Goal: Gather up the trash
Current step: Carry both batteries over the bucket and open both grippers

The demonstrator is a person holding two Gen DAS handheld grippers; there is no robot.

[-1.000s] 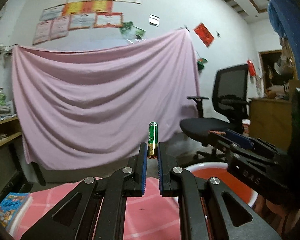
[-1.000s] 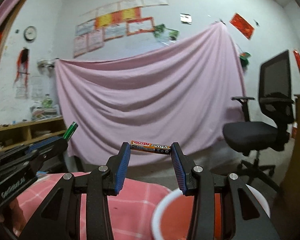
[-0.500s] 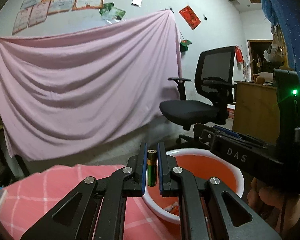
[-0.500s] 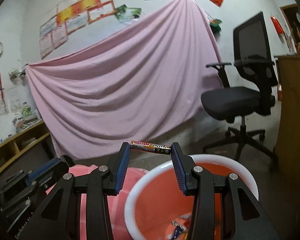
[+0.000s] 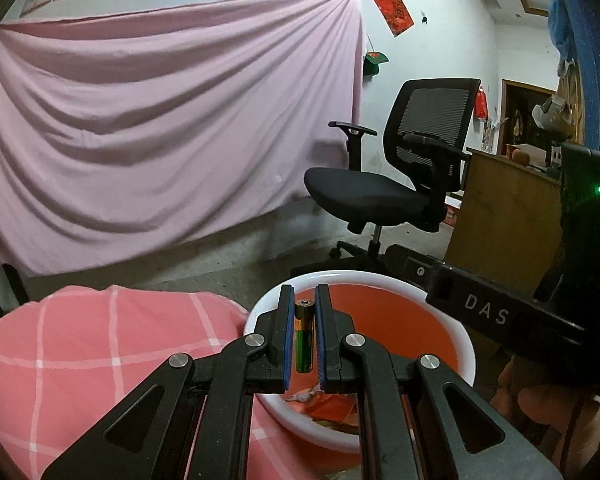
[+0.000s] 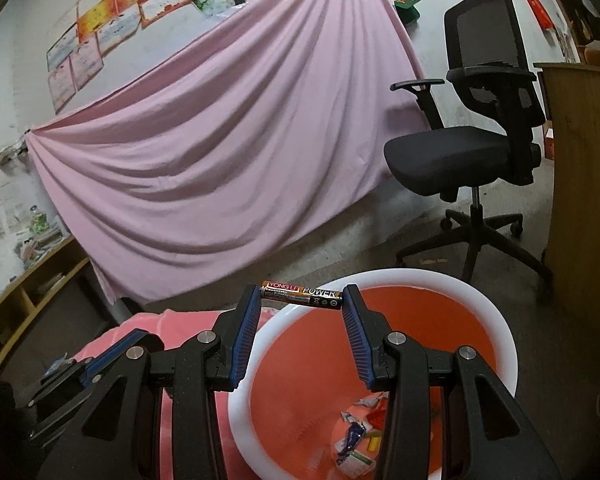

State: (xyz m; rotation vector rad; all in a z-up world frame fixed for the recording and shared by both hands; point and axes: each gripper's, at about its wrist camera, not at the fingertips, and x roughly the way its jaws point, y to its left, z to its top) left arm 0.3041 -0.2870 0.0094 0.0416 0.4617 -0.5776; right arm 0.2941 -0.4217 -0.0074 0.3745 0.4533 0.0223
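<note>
The left gripper holds a green battery between its narrow fingers. The battery stands along the fingers, its metal end pointing forward, and it is above the near-left part of the red basin. The right gripper holds a second battery, black and orange with the words "YONG LI POWER" on it. This battery lies crosswise, and its two ends are pressed by the tips of the fingers, which are set as wide as the battery is long. It hangs above the far-left rim of the basin.

The basin has a white rim and a red inside. At its bottom there are several small scraps of paper and wrappers. Just beside the basin, on its left, there is a surface covered by a pink checked cloth. Behind the basin a large pink sheet hangs on the wall, and a black office chair stands on the floor to the right of this sheet. In the left wrist view the right gripper's black body, marked "DAS", passes over the right side of the basin.
</note>
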